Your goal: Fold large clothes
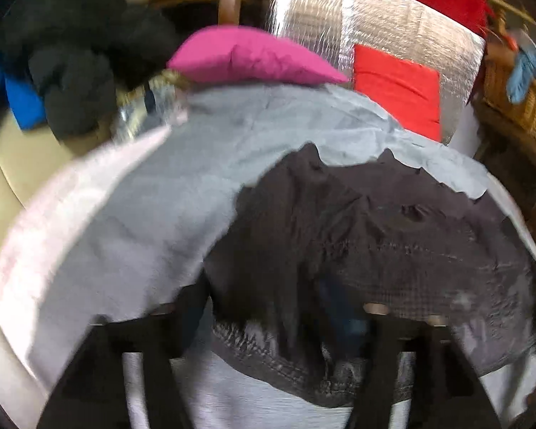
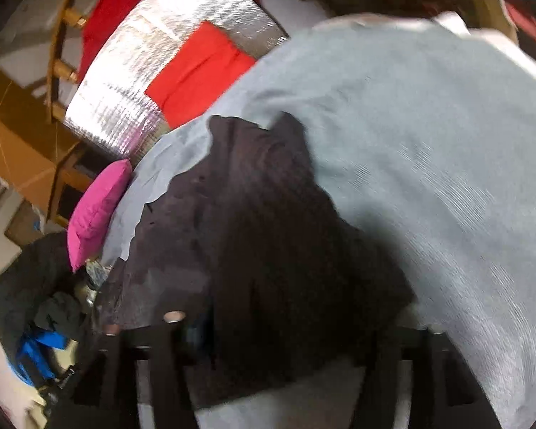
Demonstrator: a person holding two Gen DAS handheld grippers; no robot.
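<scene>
A dark grey-black garment (image 1: pixel 375 236) lies rumpled on a pale grey sheet (image 1: pixel 168 186). In the left wrist view its hem drapes between my left gripper's (image 1: pixel 271 325) black fingers (image 1: pixel 153 350), which stand wide apart; the cloth hides the tips, so a grip cannot be told. In the right wrist view the same garment (image 2: pixel 261 232) covers the gap between my right gripper's (image 2: pixel 286 339) fingers (image 2: pixel 160 357), which also stand apart. The frames are blurred.
A pink cushion (image 1: pixel 246 53) lies at the sheet's far edge. Behind it stands a silver foil panel (image 1: pixel 393 25) with red cloth (image 1: pixel 400 89). A pile of black clothes (image 1: pixel 75 64) and a blue item (image 1: pixel 21 103) lie at the left. A wicker basket (image 1: pixel 518 100) is at the right.
</scene>
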